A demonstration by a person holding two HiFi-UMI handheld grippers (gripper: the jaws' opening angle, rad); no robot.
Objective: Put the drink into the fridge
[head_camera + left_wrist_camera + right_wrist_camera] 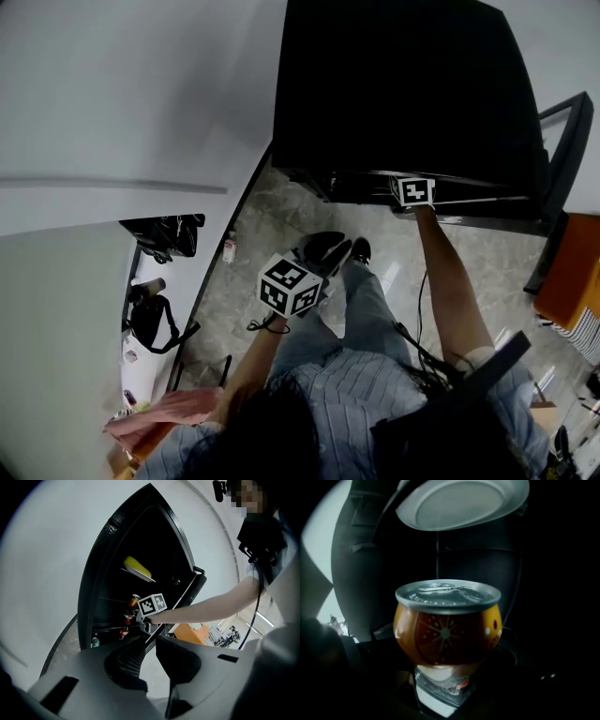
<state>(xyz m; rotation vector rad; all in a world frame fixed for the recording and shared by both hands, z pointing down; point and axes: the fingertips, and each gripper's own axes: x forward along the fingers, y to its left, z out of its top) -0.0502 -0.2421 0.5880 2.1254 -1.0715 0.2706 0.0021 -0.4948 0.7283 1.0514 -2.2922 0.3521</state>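
- Down by the person's lap, the left gripper (150,660) hangs idle over the marbled floor (272,216). Its own view shows the jaws spread apart with nothing between them, pointing towards the fridge. It seems to have no part in this step.
- Further out, the right forearm (450,281) is stretched nearly straight from the shoulder. It reaches past the open door (562,159) so that the wrist is level with the front edge of the fridge (403,84).
- At the end of that reach, the right gripper (137,607) is pinching the drink, an orange-brown can (447,630) with a star pattern and a silver pull-tab lid. The can stands upright and fills the middle of the right gripper view.
- The can is already inside the dark cabinet, near the front edge of a middle shelf. I cannot tell whether its base rests on the shelf yet, because the underside is lost in shadow.
- Deeper in, a yellow item (137,567) lies on the shelf above. A red bottle (124,631) and a green-capped bottle (95,642) stand on the lower shelves. A pale, round, plate-like thing (459,501) sits overhead in the right gripper view.
- My reading is that the carrying is done and the task is close to its end. What is left is to set the can down, release it, draw the arm out, and probably shut the door.
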